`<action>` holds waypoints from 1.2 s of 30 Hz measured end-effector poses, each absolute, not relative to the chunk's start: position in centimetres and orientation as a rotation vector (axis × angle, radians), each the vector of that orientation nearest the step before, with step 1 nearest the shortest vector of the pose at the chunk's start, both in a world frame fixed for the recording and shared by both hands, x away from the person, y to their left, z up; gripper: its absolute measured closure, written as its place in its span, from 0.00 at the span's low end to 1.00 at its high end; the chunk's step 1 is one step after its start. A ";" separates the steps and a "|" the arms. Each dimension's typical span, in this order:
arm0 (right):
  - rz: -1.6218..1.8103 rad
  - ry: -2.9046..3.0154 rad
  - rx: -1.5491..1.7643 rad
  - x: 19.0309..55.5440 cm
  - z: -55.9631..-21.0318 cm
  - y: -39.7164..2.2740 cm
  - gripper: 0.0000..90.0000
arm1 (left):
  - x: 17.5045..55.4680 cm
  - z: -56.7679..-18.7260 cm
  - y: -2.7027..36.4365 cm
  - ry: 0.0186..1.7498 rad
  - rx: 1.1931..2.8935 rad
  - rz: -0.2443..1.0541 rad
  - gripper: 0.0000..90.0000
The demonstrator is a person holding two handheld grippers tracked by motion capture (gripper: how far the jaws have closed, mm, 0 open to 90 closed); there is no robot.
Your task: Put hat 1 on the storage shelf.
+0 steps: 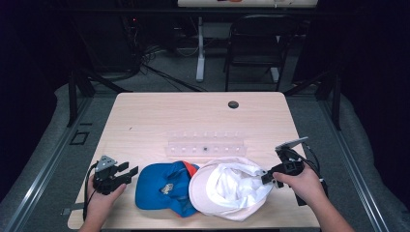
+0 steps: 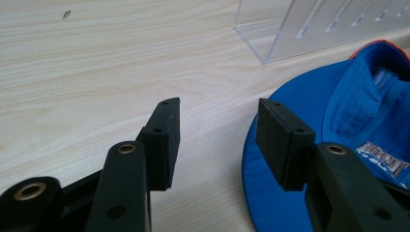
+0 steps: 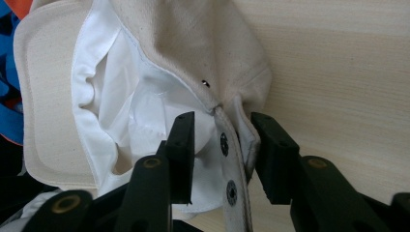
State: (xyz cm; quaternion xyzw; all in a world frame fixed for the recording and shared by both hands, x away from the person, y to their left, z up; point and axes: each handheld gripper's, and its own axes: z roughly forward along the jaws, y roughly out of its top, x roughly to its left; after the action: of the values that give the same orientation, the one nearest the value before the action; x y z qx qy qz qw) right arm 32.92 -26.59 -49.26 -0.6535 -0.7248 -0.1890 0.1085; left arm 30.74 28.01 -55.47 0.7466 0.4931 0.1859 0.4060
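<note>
Caps lie side by side at the near edge of the bench (image 1: pixel 145 116), both upside down with their insides showing. White cap (image 1: pixel 227 188) sits to the right, its brim overlapping the blue cap (image 1: pixel 162 186) on its left. Blue cap has an orange edge along its far side and a printed label inside.

Right tongs (image 1: pixel 267 176), held in the person's right hand (image 1: pixel 302 183), reach in at the back of the white cap. In the right gripper view the tongs (image 3: pixel 222 142) stand apart, one jaw on either side of the cap's rear strap (image 3: pixel 231 164), which carries two dark snap studs. The jaws are close to the strap but a gap shows on both sides; nothing is clamped.

Left tongs (image 1: pixel 126 173), held in the left hand (image 1: pixel 104 200), sit just left of the blue cap's brim. In the left gripper view the tongs (image 2: pixel 218 140) are apart over bare bench, with the brim (image 2: pixel 275 193) just beside and under the right-hand jaw. Whether that jaw touches the brim cannot be told.

Beyond the caps, near the middle of the bench, a clear plastic rack (image 1: pixel 205 145) with a row of slots stands close behind them. A round dark hole (image 1: pixel 233 104) marks the far part of the bench. Past the bench, on the floor, a black chair (image 1: pixel 254 48) and a white table leg (image 1: pixel 200 48) stand among cables.
</note>
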 end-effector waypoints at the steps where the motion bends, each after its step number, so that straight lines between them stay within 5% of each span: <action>1: -0.540 -2.143 -1.914 33.0 -49.3 -26.6 0.73 | 30.7 -55.5 28.0 1.244 1.883 0.470 0.58; 12: -0.474 -2.186 -1.920 33.0 -48.9 -25.9 0.88 | 30.8 -55.5 28.1 1.255 1.887 0.461 0.58; 36: -0.282 -2.242 -1.959 33.4 -44.6 -23.1 0.90 | 30.8 -55.5 28.2 1.256 1.886 0.456 0.58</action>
State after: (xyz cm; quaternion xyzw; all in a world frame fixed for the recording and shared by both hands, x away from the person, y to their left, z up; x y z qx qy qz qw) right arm 33.41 -23.14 -44.58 -0.6531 -0.7476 -0.0940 0.0756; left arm 30.81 28.24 -55.49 0.7467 0.4972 0.1807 0.4032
